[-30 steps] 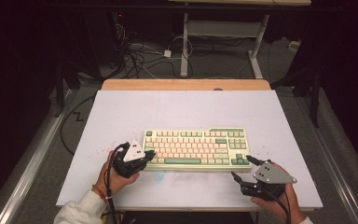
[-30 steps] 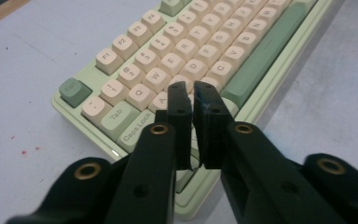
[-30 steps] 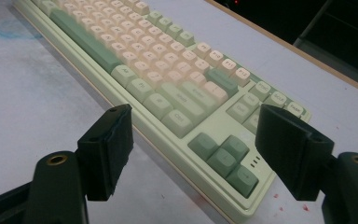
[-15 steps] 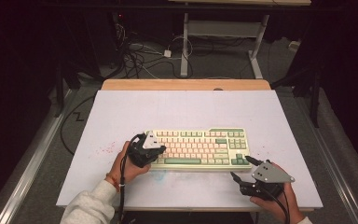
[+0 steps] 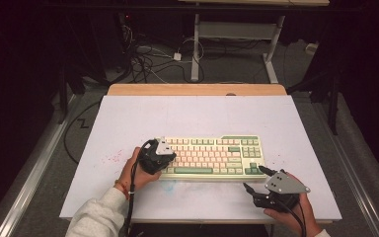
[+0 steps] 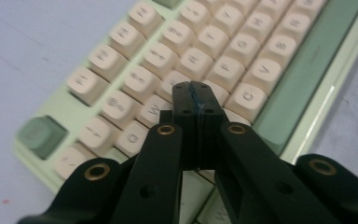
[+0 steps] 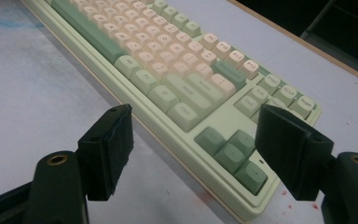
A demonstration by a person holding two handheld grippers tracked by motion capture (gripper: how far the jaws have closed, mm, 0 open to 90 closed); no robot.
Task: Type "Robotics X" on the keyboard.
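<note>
The keyboard [image 5: 211,156], a slim rectangular slab of pale green plastic with cream and green sculpted keycaps, lies at the middle of the matte white table [image 5: 128,118]. The left gripper [image 6: 195,101], jaws pressed together, poises over its nine o'clock end. The right gripper [image 5: 256,179], jaws spread, sits at five o'clock by the arrow keys [image 7: 235,151].

cream and green keyboard [image 5: 212,157], black tongs [image 6: 196,100]
</note>
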